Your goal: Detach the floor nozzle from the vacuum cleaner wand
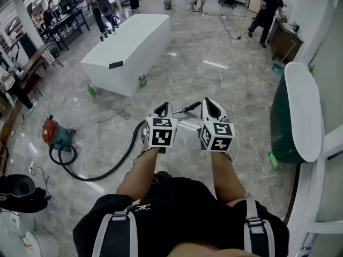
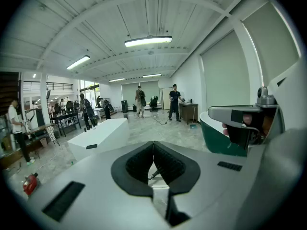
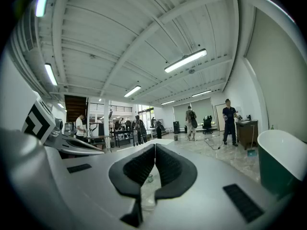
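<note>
Left gripper (image 1: 165, 107) and right gripper (image 1: 210, 101) are held side by side in front of the person, above the floor (image 1: 187, 47). Each has its jaws pressed together with nothing between them, as each gripper's own view shows.

Far to the left on the grey marbled floor stands a red and teal vacuum cleaner (image 1: 56, 134). Its black hose (image 1: 128, 150) coils beside it, sweeps out in a wide curve to the right, and goes out of sight behind the left gripper. Farther back, a long white block (image 1: 128, 44) stands on the floor, with a green bottle (image 1: 142, 80) just at its near corner.

Between the two grippers, a thin dark length of the wand (image 1: 187, 110) shows on the floor below them, slanting up to the right from the left gripper toward the right one. In the left gripper view the same thin rod shows through the gap under the closed jaws. Its far end passes behind the right gripper in the head view, and the floor nozzle cannot be made out in any view.

Right of the grippers stands a dark green bathtub (image 1: 303, 106) with a white rim, and another green bottle lies on the floor at its near end. Several people stand at the far side of the room.
</note>
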{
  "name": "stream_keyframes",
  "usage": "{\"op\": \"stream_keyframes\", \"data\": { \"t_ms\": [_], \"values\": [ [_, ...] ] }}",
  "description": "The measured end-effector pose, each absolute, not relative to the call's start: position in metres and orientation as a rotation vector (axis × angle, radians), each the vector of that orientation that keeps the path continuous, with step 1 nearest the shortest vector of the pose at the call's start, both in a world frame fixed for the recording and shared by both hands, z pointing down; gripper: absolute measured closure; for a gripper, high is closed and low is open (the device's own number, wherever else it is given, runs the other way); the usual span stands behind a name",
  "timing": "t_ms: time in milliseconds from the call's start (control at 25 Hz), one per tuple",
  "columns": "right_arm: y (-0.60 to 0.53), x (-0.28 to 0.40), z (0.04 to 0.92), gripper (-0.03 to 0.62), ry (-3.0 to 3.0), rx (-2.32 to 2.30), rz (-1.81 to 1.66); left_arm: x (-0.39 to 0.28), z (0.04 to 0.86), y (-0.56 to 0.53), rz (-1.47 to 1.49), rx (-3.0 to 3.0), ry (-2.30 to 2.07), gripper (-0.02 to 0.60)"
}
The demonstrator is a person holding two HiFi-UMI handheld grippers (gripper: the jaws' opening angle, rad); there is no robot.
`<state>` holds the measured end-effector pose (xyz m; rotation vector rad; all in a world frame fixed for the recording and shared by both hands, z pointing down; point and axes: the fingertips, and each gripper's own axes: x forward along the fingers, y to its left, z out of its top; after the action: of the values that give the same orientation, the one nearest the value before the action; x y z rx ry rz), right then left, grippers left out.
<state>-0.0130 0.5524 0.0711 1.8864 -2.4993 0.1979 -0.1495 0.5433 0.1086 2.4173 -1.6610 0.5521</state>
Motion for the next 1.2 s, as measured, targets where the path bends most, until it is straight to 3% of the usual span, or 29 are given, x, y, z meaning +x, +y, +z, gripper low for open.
{"op": "stream_keyframes", "data": {
  "t_ms": [720,1200],
  "values": [
    [0.418,0.022,0.086,0.579,-2.377,2.000,0.219,-0.118,0.126,0.392,0.569,2.499,-1.545,0.571],
    [0.254,-0.008,0.076,0.579,-2.325,2.019,0.261,-0.154,0.109,0.228,0.538,2.506,-1.524,0.571]
  ]
}}
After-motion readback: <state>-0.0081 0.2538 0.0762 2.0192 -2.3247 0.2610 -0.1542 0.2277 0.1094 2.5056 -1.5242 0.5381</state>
